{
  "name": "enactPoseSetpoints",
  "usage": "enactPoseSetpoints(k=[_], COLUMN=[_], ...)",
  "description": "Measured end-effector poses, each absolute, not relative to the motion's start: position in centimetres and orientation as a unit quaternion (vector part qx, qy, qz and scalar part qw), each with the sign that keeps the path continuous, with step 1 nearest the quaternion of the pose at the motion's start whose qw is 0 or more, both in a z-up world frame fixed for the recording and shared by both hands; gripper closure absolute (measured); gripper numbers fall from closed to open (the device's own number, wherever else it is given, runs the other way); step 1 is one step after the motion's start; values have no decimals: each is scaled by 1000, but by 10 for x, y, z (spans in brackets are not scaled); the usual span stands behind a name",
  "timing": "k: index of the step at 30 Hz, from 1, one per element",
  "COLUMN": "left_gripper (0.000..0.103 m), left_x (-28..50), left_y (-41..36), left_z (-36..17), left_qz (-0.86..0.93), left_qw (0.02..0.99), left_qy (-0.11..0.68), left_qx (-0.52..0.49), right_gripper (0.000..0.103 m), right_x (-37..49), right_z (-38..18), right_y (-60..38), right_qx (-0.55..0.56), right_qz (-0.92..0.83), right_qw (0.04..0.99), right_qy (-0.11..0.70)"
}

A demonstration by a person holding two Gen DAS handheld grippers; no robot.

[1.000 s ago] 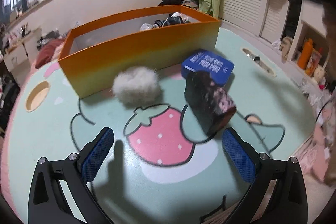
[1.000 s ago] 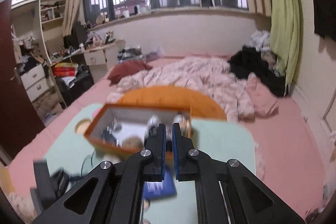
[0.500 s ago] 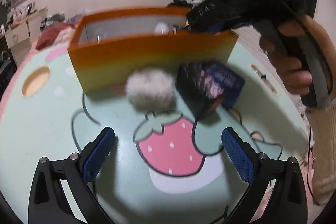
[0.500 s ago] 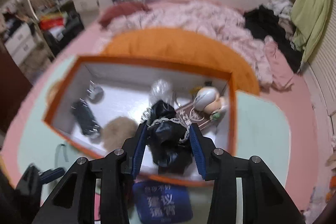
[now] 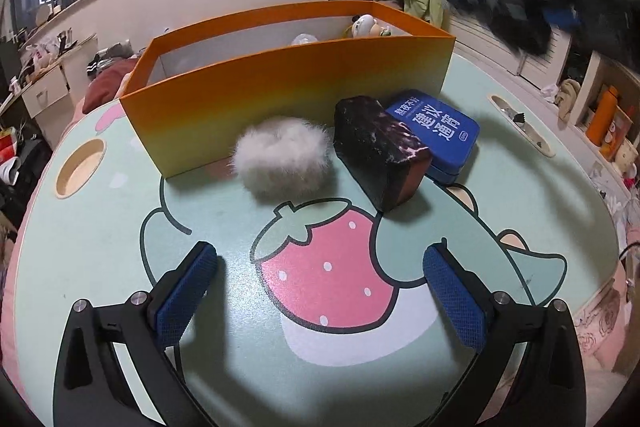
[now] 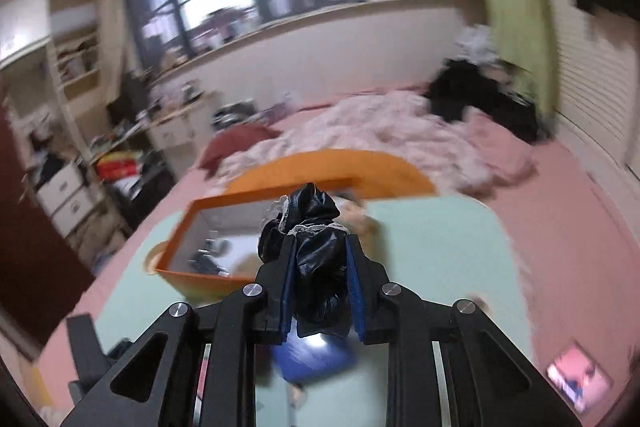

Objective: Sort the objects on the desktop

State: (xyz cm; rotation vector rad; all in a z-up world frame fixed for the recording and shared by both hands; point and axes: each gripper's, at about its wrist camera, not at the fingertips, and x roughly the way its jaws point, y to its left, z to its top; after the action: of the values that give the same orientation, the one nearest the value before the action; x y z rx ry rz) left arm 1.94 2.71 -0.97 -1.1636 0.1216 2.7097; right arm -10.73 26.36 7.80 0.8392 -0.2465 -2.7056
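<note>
Right gripper pinches a black fabric bundle with lace trim, held above the orange box. Judged soft, light, compressible; grip mid-bundle. Left gripper hovers above the table, fingers spread, empty.

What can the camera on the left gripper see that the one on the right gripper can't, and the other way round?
Only the left wrist view shows the open left gripper, the white fluffy ball and the dark marbled block on the table.

Only the right wrist view shows the right gripper clamped on a black lace-trimmed fabric bundle, and the bed behind.

Both show the orange box and the blue tin, blurred in the right view.
</note>
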Motion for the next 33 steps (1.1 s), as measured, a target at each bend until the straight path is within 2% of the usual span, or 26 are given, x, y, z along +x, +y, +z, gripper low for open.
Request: enactPoseSetpoints(k=[2,6,11,13,15,18,22,25,26,33], left_gripper=[0,0,0,0,0,0,0,0,0,0], left_x=[19,19,19,19,19,21,21,21,21,21], left_y=[27,26,26,26,26,26,25,23,22,17], left_z=[-9,-9,-10,-11,-11,-11,-12,-12,-12,-12], left_qz=[914,914,914,914,914,914,914,914,914,915], left_qw=[94,95,92,91,91,91,90,87,86,80], left_qy=[41,41,39,39,38,38,38,38,36,34], left_qx=[-393,-393,-394,-394,-394,-394,-394,-394,-394,-394], right_gripper=[81,80,77,67,39,25,22,9,0,0], right_x=[-107,-126,-133,-129,-116,-90,-55,-39,-36,-34], right_z=[58,14,5,6,8,9,-7,-27,-31,-34], right_y=[277,268,237,235,240,243,232,218,215,217], right_qx=[312,389,391,382,358,340,360,367,359,346], right_qz=[-937,-902,-893,-897,-908,-916,-914,-918,-921,-927], right_qw=[123,151,193,191,185,194,185,136,129,130], right_qy=[-97,-114,-114,-114,-114,-89,-7,67,77,68])
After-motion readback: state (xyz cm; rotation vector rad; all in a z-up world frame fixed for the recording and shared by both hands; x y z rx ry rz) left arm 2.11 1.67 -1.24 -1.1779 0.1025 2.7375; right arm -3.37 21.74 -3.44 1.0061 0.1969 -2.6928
